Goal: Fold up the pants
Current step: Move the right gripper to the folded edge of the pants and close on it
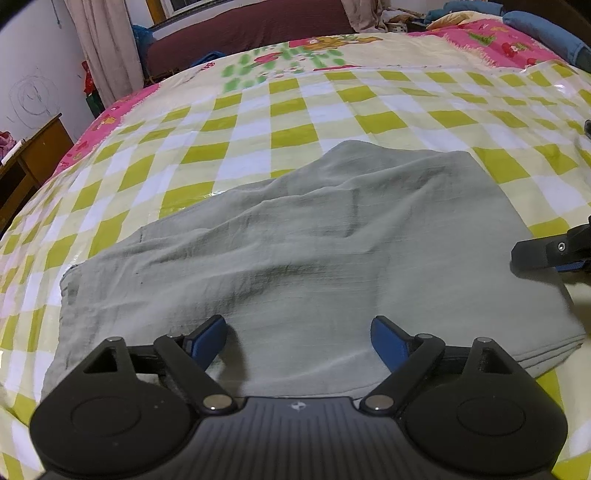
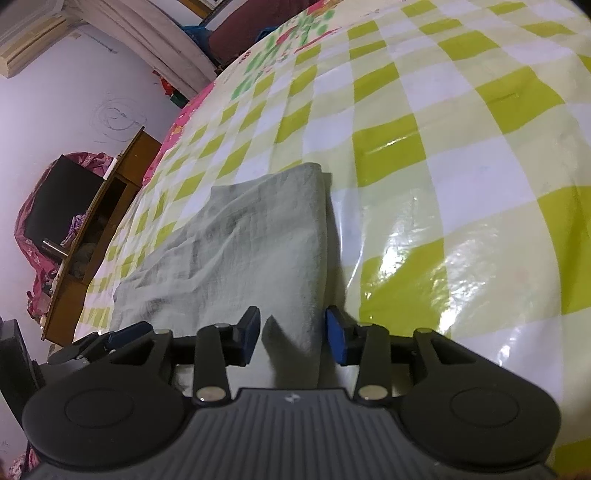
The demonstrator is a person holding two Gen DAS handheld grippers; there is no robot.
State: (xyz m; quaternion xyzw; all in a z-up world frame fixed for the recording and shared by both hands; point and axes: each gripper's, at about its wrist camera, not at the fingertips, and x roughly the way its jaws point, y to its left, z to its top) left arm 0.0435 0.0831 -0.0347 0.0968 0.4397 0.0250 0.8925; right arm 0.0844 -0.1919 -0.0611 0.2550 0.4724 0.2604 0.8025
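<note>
The grey-green pants (image 1: 295, 251) lie folded into a wrinkled, roughly rectangular stack on the green-and-white checked plastic sheet (image 1: 332, 110). My left gripper (image 1: 299, 332) is open and empty, its blue pads just above the near edge of the pants. My right gripper (image 2: 293, 338) is open, its jaws standing on either side of the right folded edge of the pants (image 2: 251, 240) without closing on it. It also shows in the left wrist view (image 1: 546, 253) at the right end of the pants. The left gripper shows in the right wrist view (image 2: 110, 338) at lower left.
The checked sheet covers a bed with a pink cartoon bedspread (image 1: 498, 40) at the back. A wooden desk (image 2: 107, 221) with clutter stands by the left wall. A dark red sofa (image 1: 251, 29) and a curtain (image 1: 103, 48) are behind the bed.
</note>
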